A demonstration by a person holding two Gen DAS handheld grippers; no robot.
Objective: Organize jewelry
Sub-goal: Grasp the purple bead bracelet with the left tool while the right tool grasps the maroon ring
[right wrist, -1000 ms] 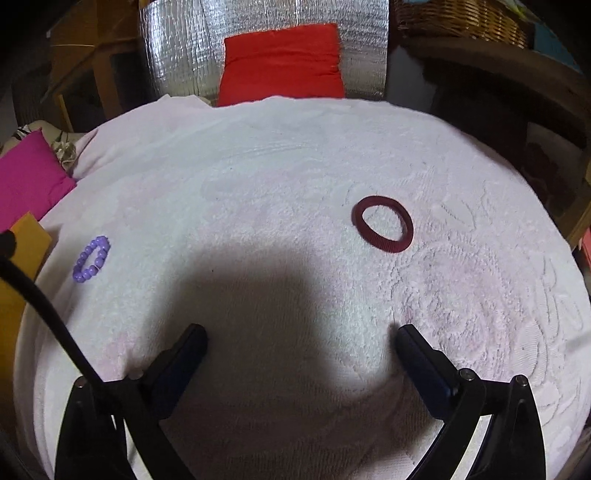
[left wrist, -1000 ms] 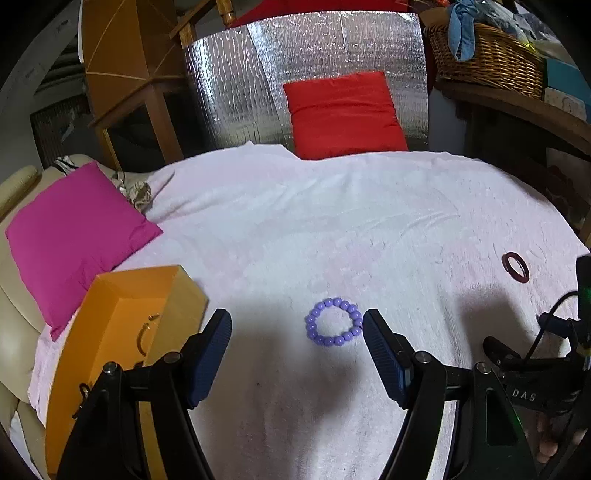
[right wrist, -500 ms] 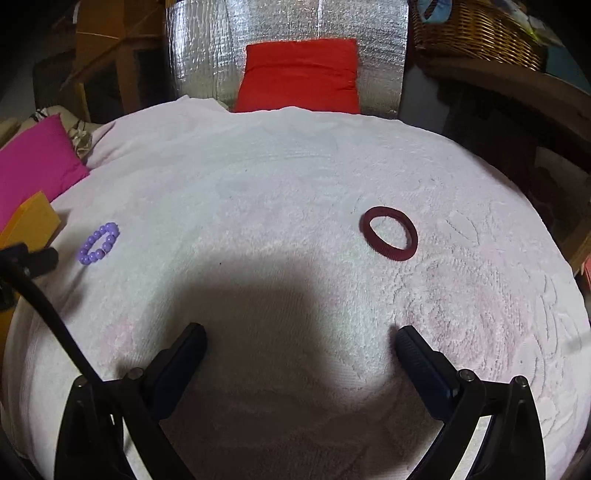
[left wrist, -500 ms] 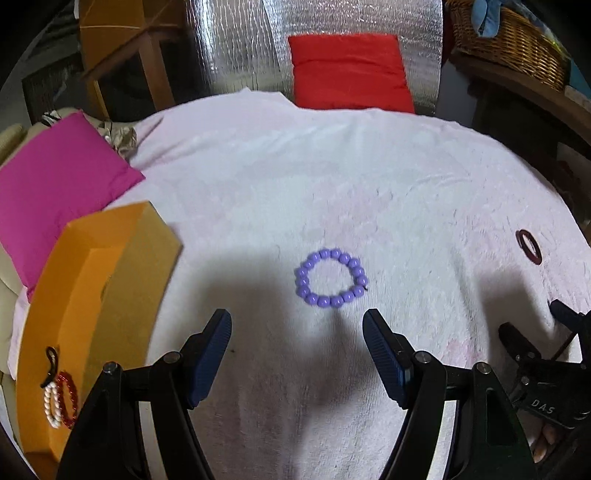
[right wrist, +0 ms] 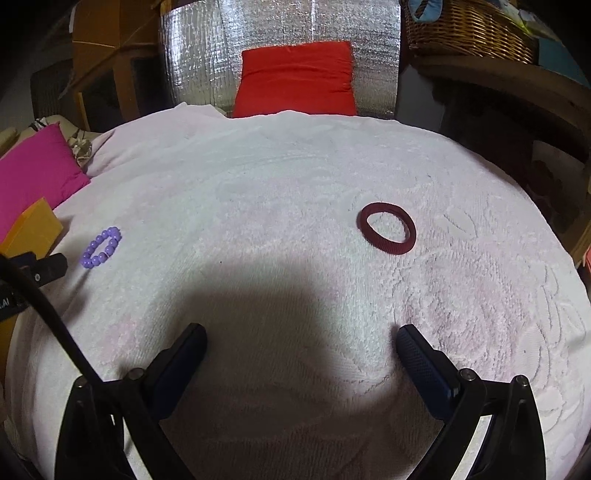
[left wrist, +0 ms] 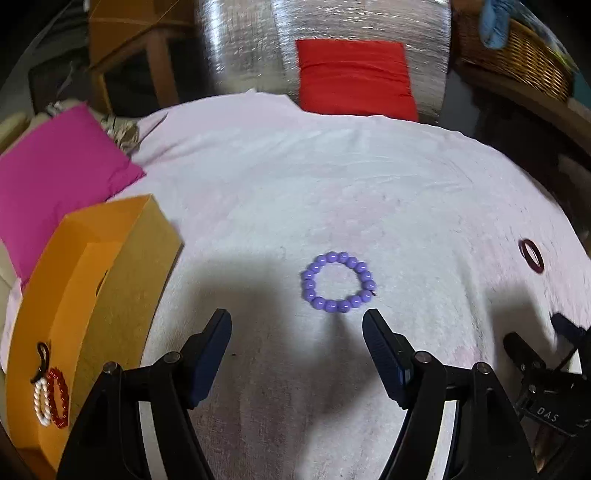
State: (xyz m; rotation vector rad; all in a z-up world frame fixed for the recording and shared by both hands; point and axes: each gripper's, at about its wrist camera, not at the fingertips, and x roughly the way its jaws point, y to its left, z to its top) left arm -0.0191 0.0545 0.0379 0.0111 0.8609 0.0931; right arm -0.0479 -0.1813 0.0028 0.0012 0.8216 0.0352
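A purple bead bracelet (left wrist: 338, 282) lies flat on the pale pink towel (left wrist: 332, 184), just ahead of my left gripper (left wrist: 297, 325), which is open and empty above the cloth. The same purple bracelet (right wrist: 101, 246) shows at the left of the right wrist view. A dark red ring bangle (right wrist: 386, 228) rests on the towel ahead and slightly right of my right gripper (right wrist: 301, 338), also open with nothing between its fingers. The dark red bangle (left wrist: 531, 255) appears far right in the left wrist view. An orange box (left wrist: 79, 295) at the left holds a white bead bracelet (left wrist: 40, 400) and a red bead bracelet (left wrist: 59, 397).
A magenta cushion (left wrist: 55, 184) lies beyond the orange box. A red cushion (left wrist: 352, 75) leans on a silver quilted panel (left wrist: 258, 55) at the back. A wicker basket (right wrist: 469, 29) stands on a shelf at the right. The other gripper's tool (left wrist: 546, 384) shows at the lower right.
The left gripper sank and tilted down; the purple bracelet now sits centred just ahead of its fingers, and the box's inside with its bracelets came into view. The right gripper shifted slightly sideways.
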